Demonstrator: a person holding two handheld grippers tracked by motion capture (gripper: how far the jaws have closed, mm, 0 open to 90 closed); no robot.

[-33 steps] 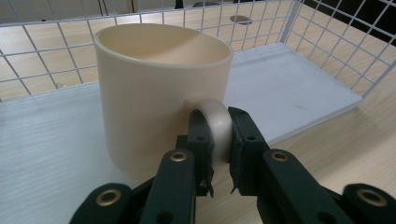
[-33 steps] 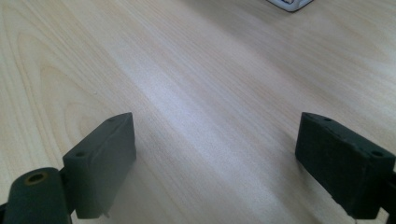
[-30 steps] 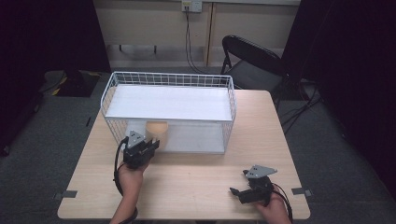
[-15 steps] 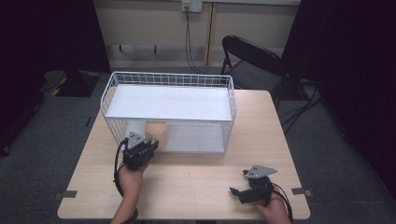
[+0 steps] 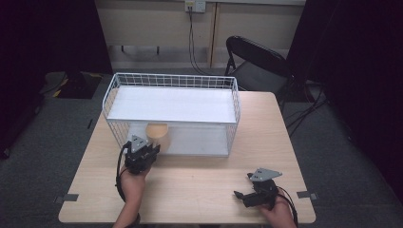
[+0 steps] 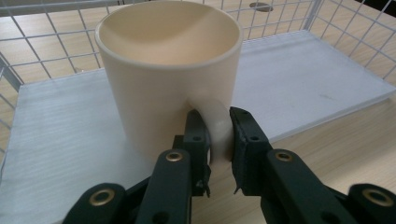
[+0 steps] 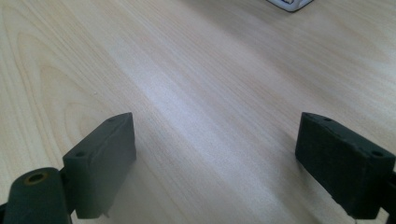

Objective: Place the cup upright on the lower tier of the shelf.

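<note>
A cream mug point(image 6: 168, 70) stands upright on the white lower board point(image 6: 299, 70) of a wire rack point(image 5: 171, 80), at its front left. In the high view the mug point(image 5: 157, 130) shows just beyond my left gripper point(image 5: 148, 147). The left gripper point(image 6: 218, 135) is shut on the mug's handle point(image 6: 219, 126), one pad on each side; its jaws have just been easing open a little, with the handle still between them. My right gripper point(image 5: 240, 195) rests low at the table's near right. Its jaws are open wide point(image 7: 215, 140) over bare wood, with nothing between them.
The rack has a white upper shelf point(image 5: 171, 104) above the mug. The light wooden table point(image 5: 199, 175) spreads between the two hands. A black folding chair point(image 5: 256, 61) stands behind the table's far right, and cables hang down the back wall.
</note>
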